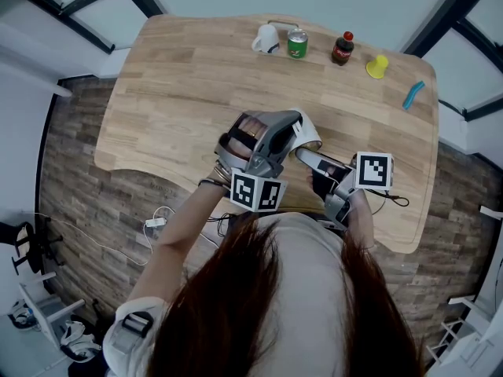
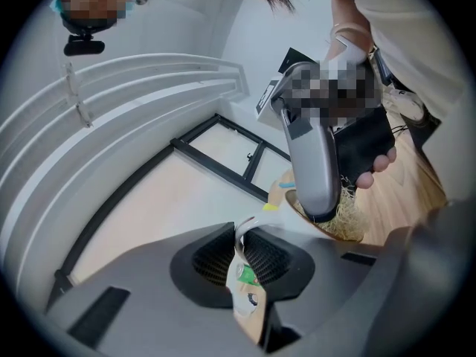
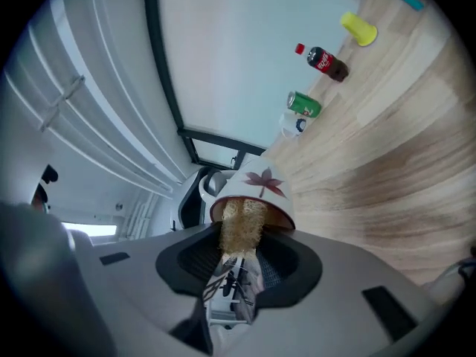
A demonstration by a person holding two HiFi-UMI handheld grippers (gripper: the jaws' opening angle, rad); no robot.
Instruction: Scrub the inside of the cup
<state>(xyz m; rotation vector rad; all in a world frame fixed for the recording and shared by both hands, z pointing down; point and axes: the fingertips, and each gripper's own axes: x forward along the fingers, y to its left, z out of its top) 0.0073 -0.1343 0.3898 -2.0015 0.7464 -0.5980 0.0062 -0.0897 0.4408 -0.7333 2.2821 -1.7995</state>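
Note:
A white cup (image 3: 258,187) with a red leaf print and a brown inner rim hangs tilted over the wooden table (image 1: 173,93). My left gripper (image 2: 244,255) is shut on the cup's handle (image 2: 245,229). My right gripper (image 3: 236,262) is shut on the handle of a straw-coloured fibre scrubber (image 3: 239,229), and the scrubber's head reaches into the cup's mouth. In the head view both grippers meet near the table's front edge, the left gripper (image 1: 263,144) beside the cup (image 1: 308,136) and the right gripper (image 1: 314,163) just behind it. The cup's inside is mostly hidden.
Along the table's far edge stand a white mug (image 1: 266,39), a green can (image 1: 297,43), a cola bottle (image 1: 343,49) and a yellow cup (image 1: 377,67). A blue tool (image 1: 413,94) lies at the right edge. Cables (image 1: 157,222) trail on the floor at left.

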